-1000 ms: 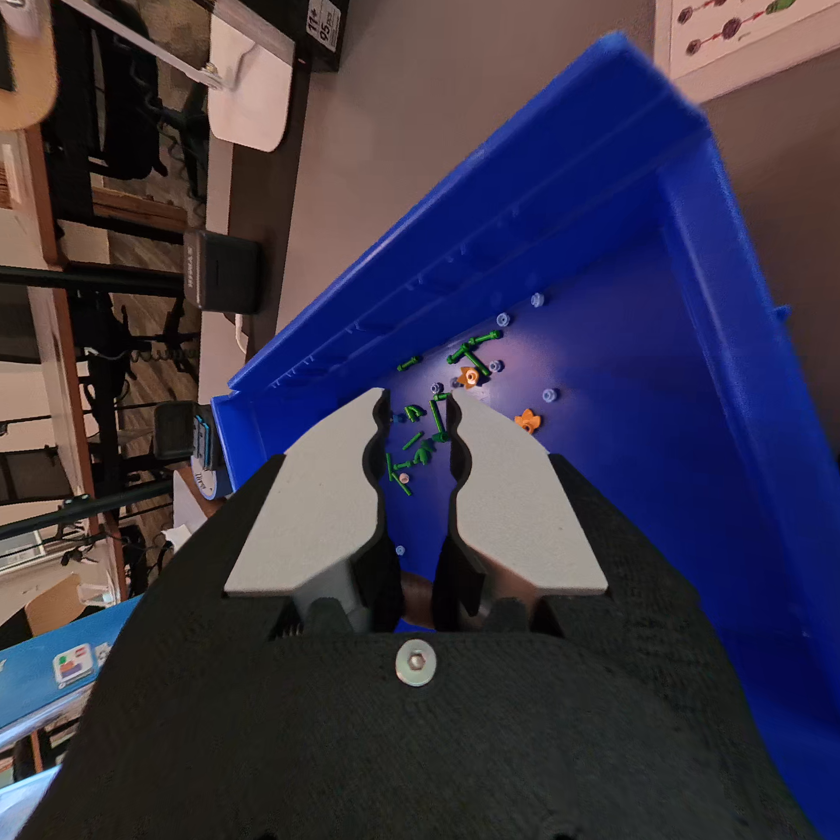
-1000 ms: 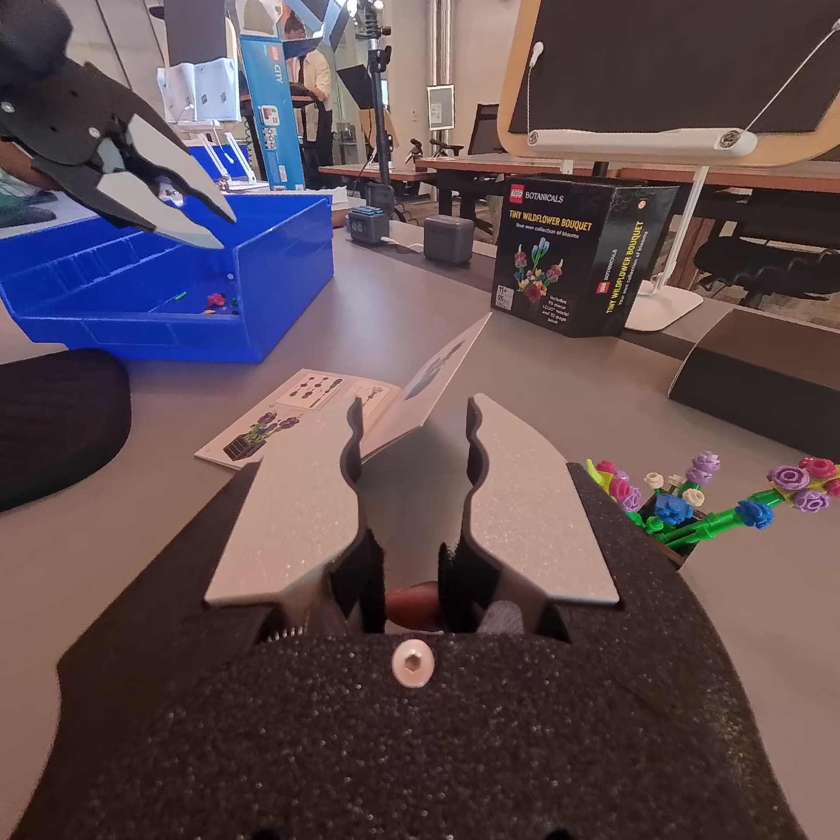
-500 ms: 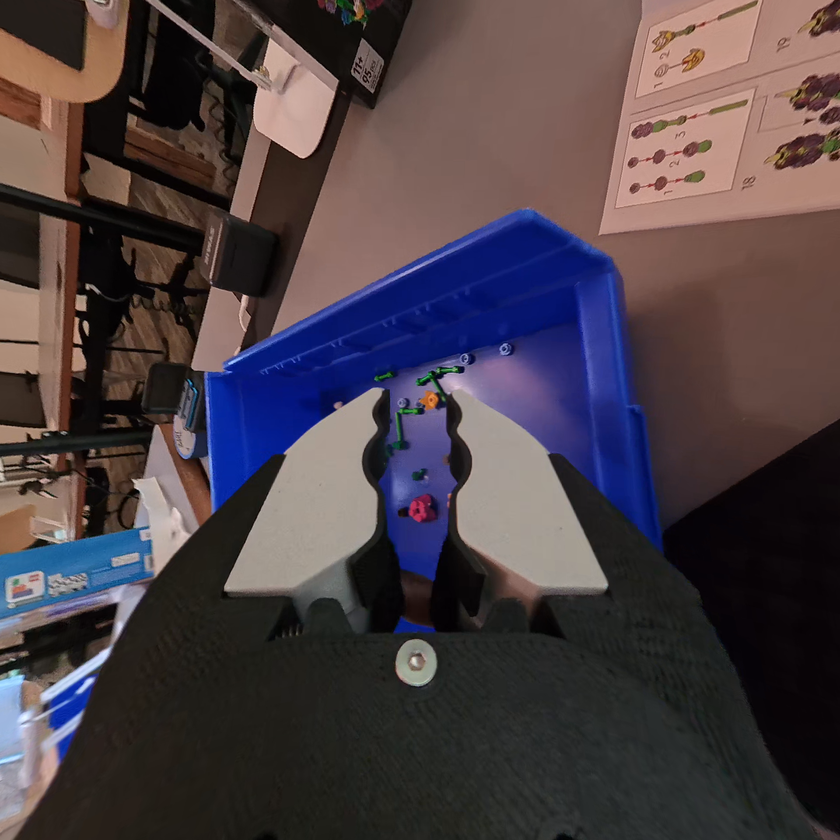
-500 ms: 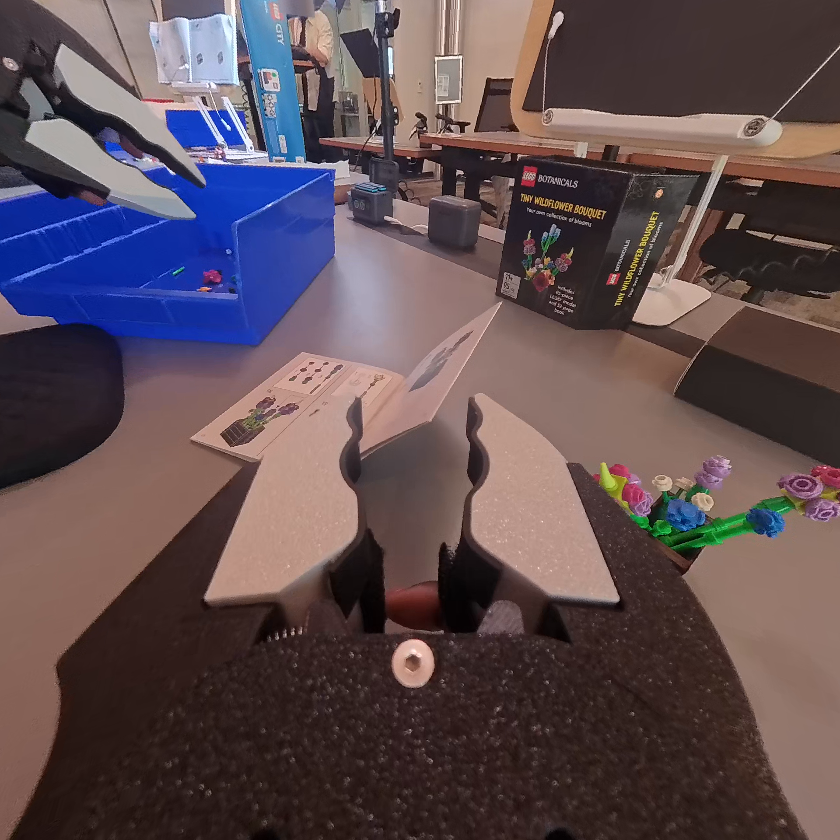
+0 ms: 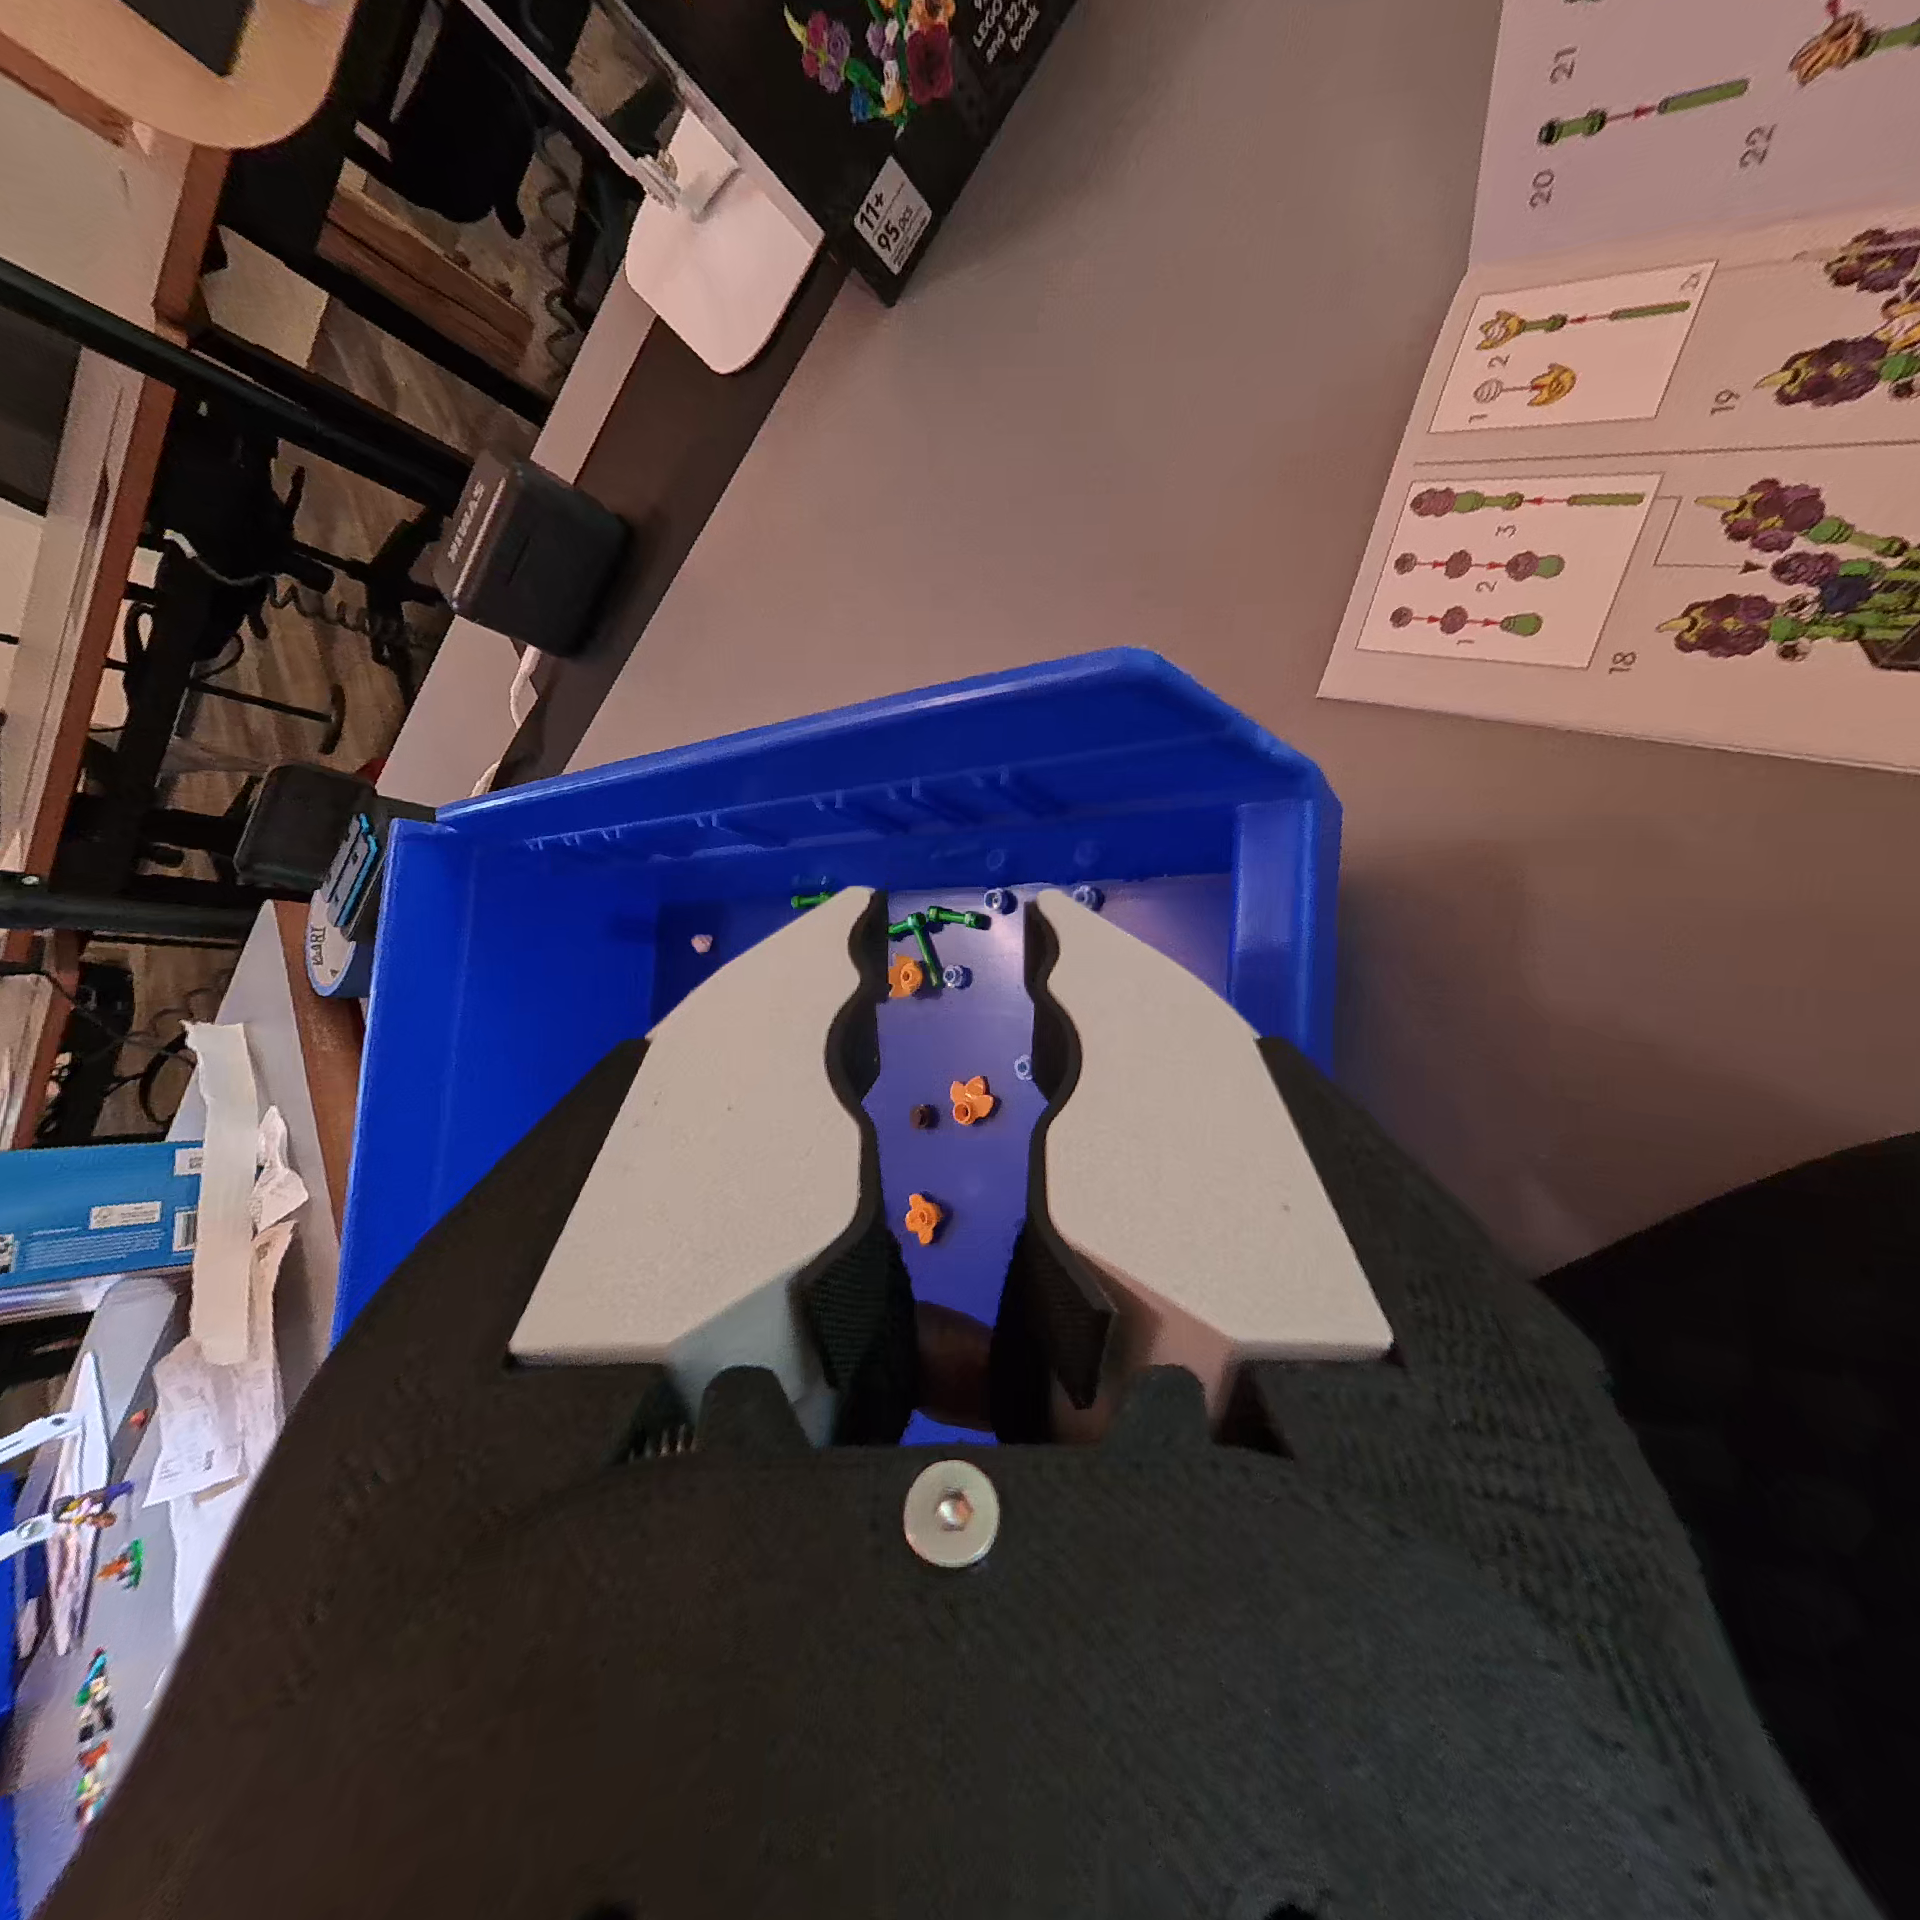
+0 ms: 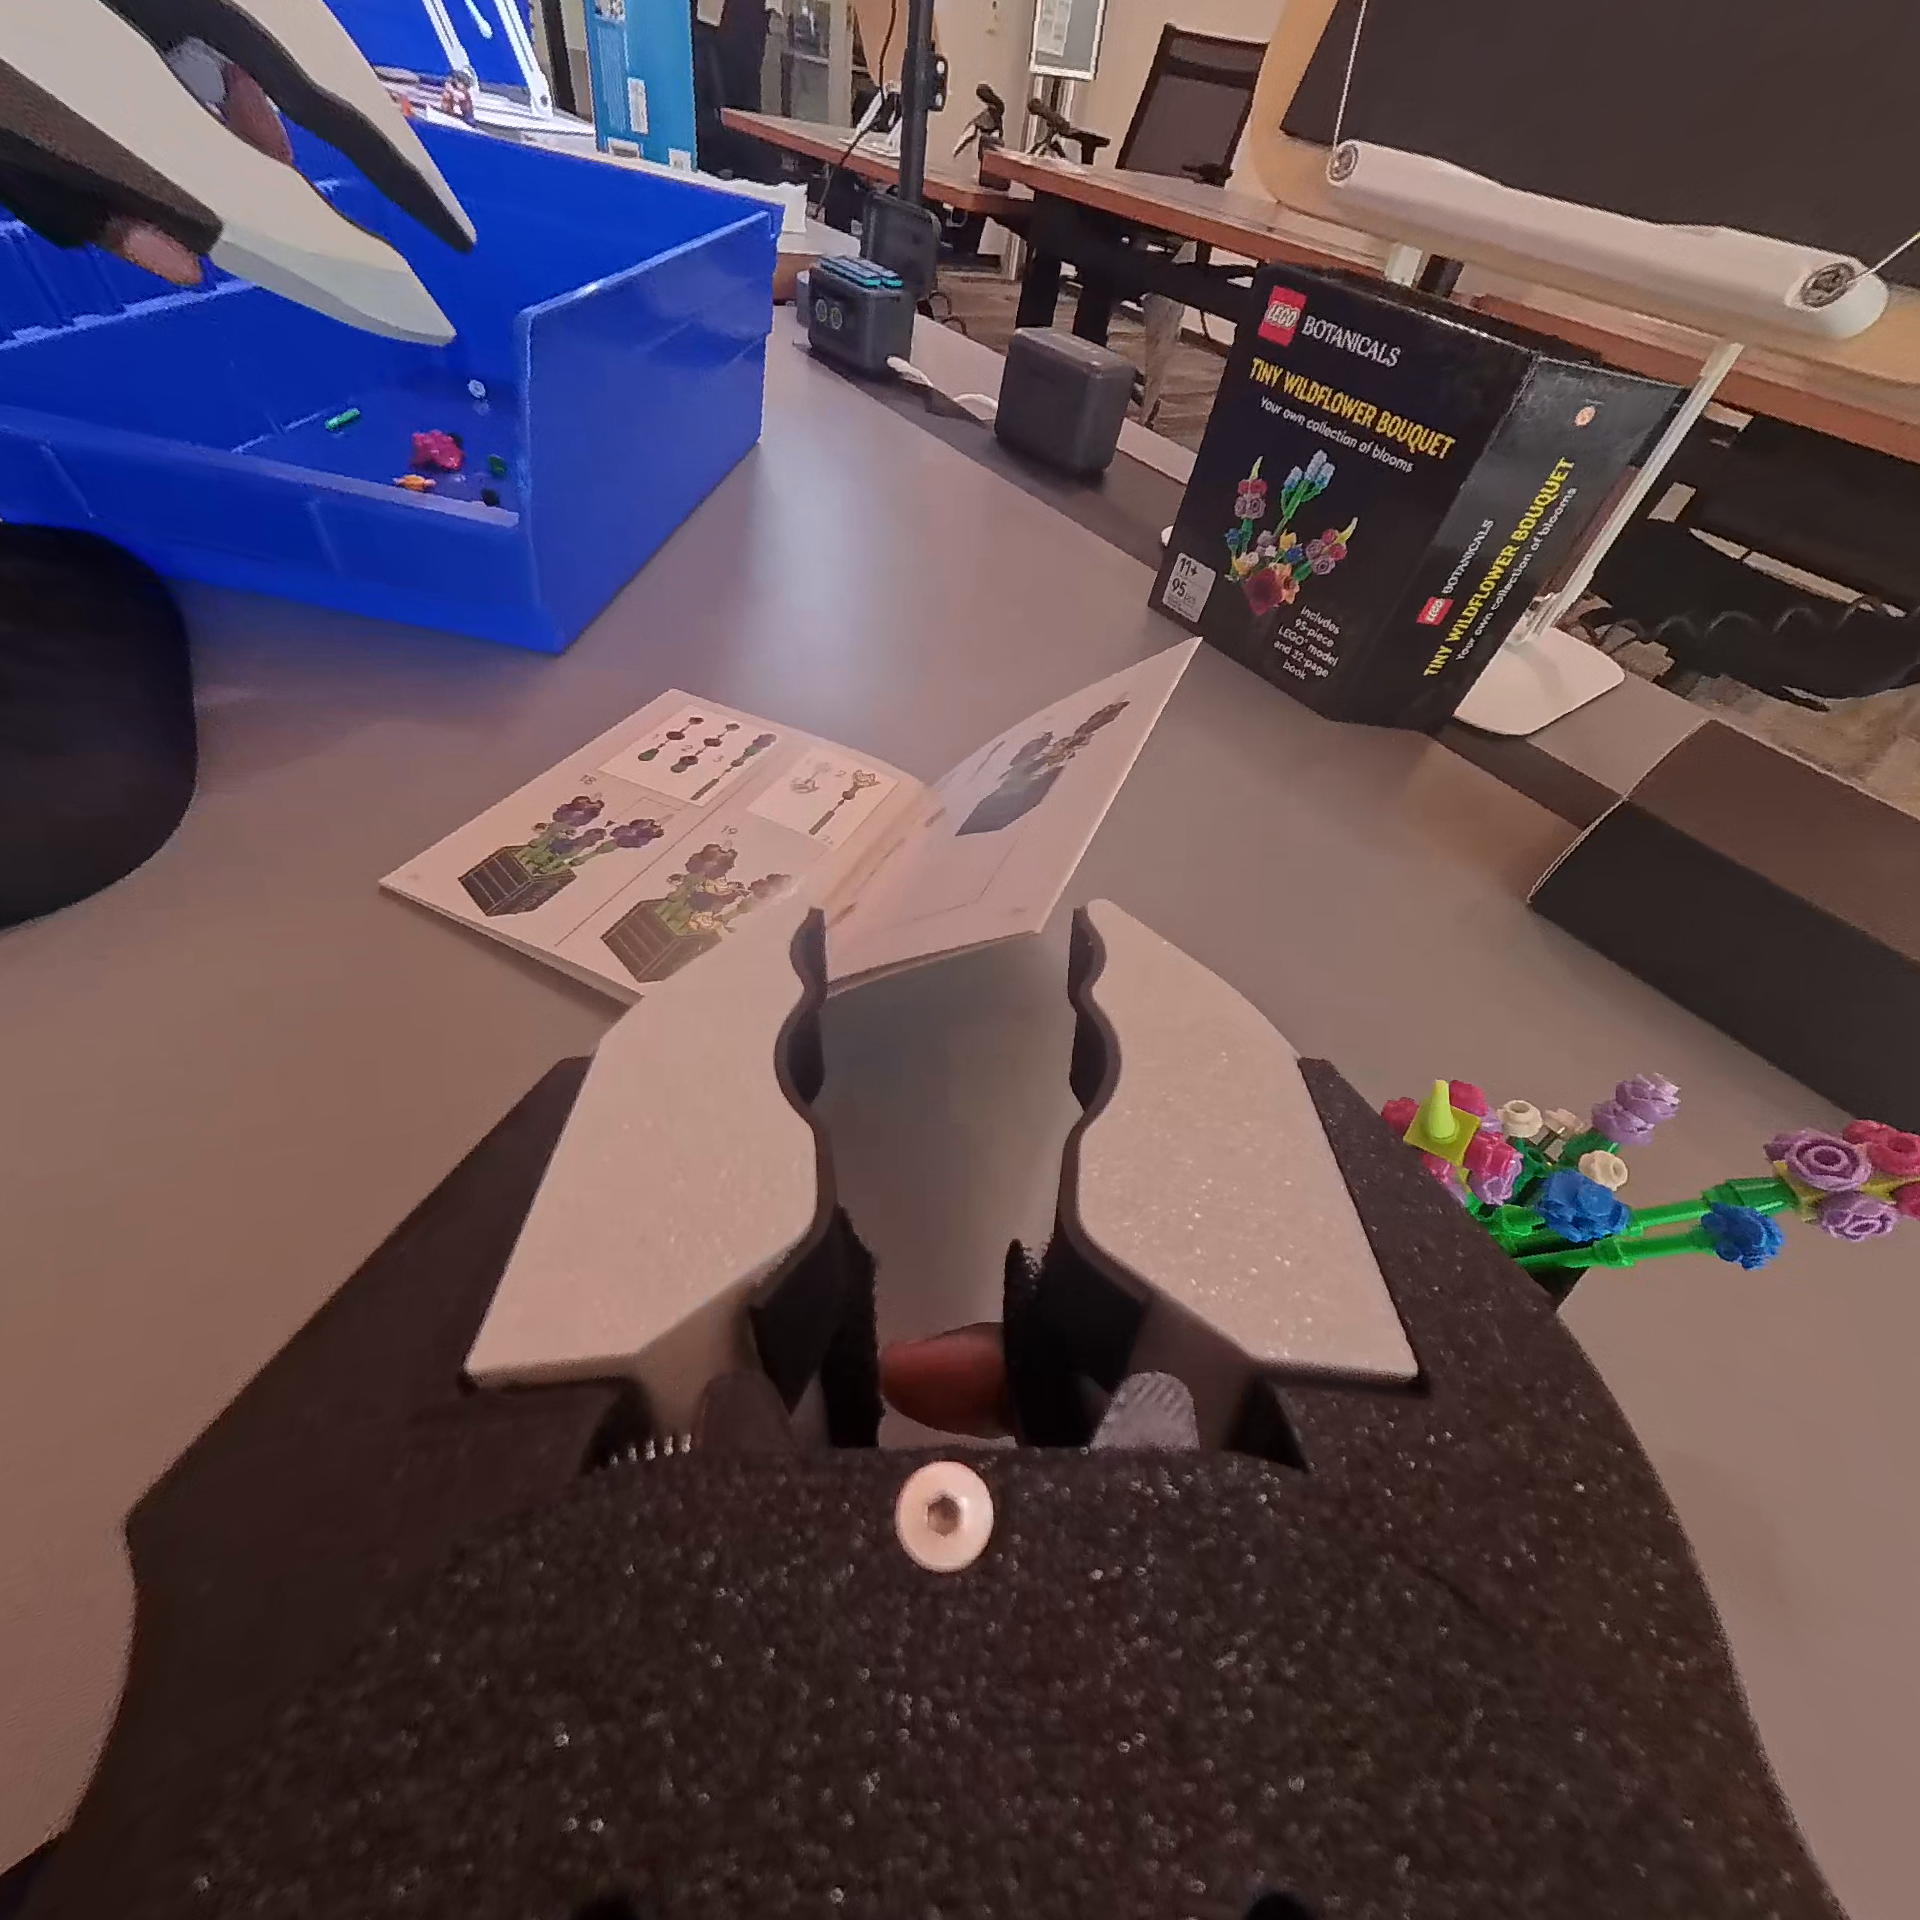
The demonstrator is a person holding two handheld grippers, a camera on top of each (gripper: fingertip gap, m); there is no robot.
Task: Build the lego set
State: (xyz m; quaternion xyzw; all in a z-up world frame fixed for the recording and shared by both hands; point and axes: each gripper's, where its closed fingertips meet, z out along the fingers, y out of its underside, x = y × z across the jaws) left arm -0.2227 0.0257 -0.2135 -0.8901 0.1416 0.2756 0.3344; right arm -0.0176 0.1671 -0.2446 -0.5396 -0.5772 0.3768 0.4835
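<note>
Lego flowers (image 5: pixel 970 1099) loose in blue bin (image 5: pixel 499 1039), frame centre; left claw (image 5: pixel 951 914) parted, empty above. Tiny pieces could slip when pinched.

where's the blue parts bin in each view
Left wrist view: blue parts bin sits centre frame, directly under the open left gripper.
Right wrist view: the bin fills the upper left corner, on the grey table.
Shared landmark: the open instruction booklet, right of the bin.
</note>
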